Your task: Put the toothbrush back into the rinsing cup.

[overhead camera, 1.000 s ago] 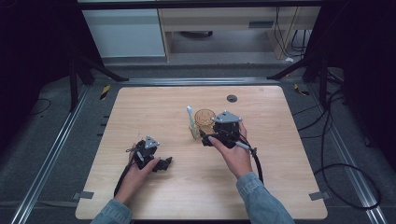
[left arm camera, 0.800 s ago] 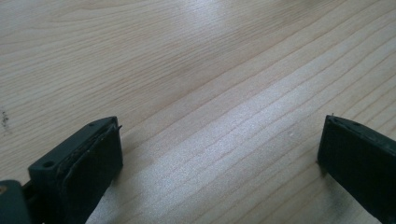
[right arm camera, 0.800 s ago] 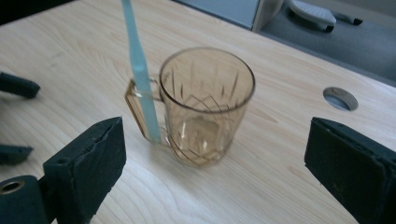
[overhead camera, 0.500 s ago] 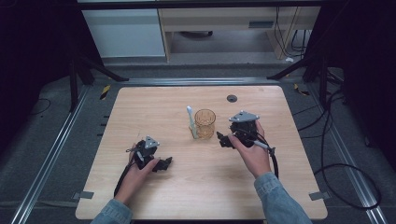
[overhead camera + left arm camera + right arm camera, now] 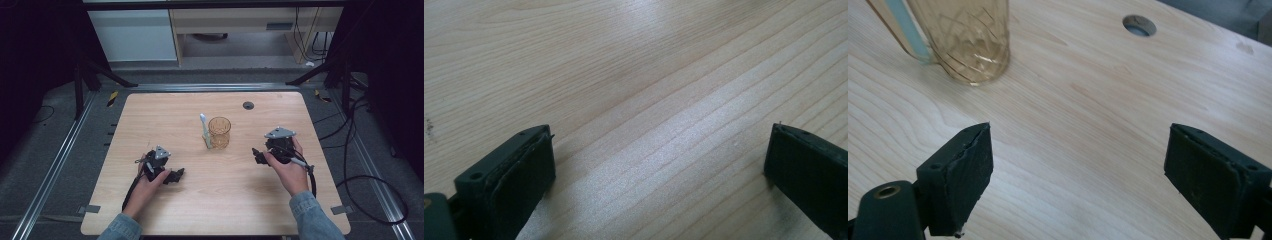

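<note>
One amber cup (image 5: 219, 132) stands upright near the middle of the table (image 5: 150, 115), with a pale stick, perhaps a toothbrush (image 5: 205, 131), leaning on its left side, long axis running up and away from the person. The right gripper (image 5: 258, 156) rests on the wood to the cup's right, jaws spread wide and empty; in its own view the cup (image 5: 965, 37) sits ahead and to the left. The left gripper (image 5: 176, 175), also spread and empty, lies nearer the person, slightly farther from the cup.
</note>
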Demonstrator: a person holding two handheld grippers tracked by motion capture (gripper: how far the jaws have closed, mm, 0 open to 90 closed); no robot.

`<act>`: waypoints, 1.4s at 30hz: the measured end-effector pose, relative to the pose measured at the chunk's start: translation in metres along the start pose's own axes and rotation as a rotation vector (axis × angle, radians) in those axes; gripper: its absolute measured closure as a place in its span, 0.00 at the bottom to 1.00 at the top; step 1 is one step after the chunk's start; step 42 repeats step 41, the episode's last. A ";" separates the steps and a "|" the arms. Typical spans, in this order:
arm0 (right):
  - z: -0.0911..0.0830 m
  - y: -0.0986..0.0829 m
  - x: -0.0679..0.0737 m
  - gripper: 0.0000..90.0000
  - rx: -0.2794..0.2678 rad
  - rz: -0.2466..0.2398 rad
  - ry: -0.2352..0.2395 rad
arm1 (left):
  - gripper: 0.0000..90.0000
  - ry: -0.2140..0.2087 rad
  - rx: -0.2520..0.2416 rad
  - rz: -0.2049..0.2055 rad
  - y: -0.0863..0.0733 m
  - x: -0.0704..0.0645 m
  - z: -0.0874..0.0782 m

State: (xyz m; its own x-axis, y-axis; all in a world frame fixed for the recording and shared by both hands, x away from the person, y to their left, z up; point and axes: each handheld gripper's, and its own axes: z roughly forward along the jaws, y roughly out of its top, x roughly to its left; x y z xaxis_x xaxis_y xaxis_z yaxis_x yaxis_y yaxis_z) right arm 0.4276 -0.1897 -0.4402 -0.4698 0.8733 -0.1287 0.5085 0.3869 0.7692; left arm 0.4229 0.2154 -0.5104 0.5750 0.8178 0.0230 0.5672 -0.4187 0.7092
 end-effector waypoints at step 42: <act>0.030 -0.072 -0.002 0.02 0.080 0.198 -0.038 | 0.00 0.003 0.000 -0.002 0.000 0.000 0.000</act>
